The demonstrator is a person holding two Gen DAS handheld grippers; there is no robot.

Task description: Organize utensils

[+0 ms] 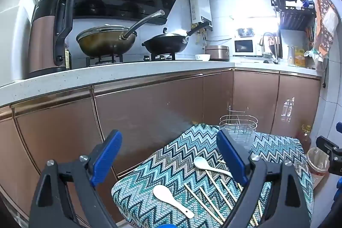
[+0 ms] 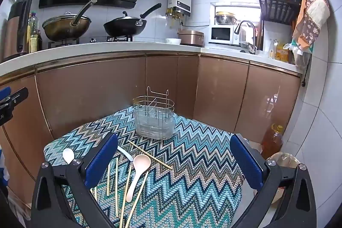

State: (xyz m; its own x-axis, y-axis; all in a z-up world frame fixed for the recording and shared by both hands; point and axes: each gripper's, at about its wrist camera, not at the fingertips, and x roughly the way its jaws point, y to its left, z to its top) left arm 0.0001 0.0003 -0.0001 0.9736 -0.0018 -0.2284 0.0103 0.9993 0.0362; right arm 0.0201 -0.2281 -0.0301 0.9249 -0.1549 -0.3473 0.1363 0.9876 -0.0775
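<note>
Utensils scattered on zigzag-patterned teal cloth (image 2: 192, 164) over bench. Behind them, upright wire-and-clear-plastic utensil caddy (image 2: 154, 119). Pale pink ladle-shaped spoon (image 2: 137, 172) among bamboo chopsticks (image 2: 116, 176); two white ceramic spoons (image 1: 171, 198), possibly overlapping sticks. Left gripper (image 1: 168, 161) and right gripper (image 2: 174, 161) jaws spread wide, gripping nothing.

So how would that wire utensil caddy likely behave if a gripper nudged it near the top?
The wire utensil caddy looks empty and open-framed, so probably light and apt to slide on the zigzag cloth. Standing tall on a soft surface, it may tip. Thin wires should stay stiff.
</note>
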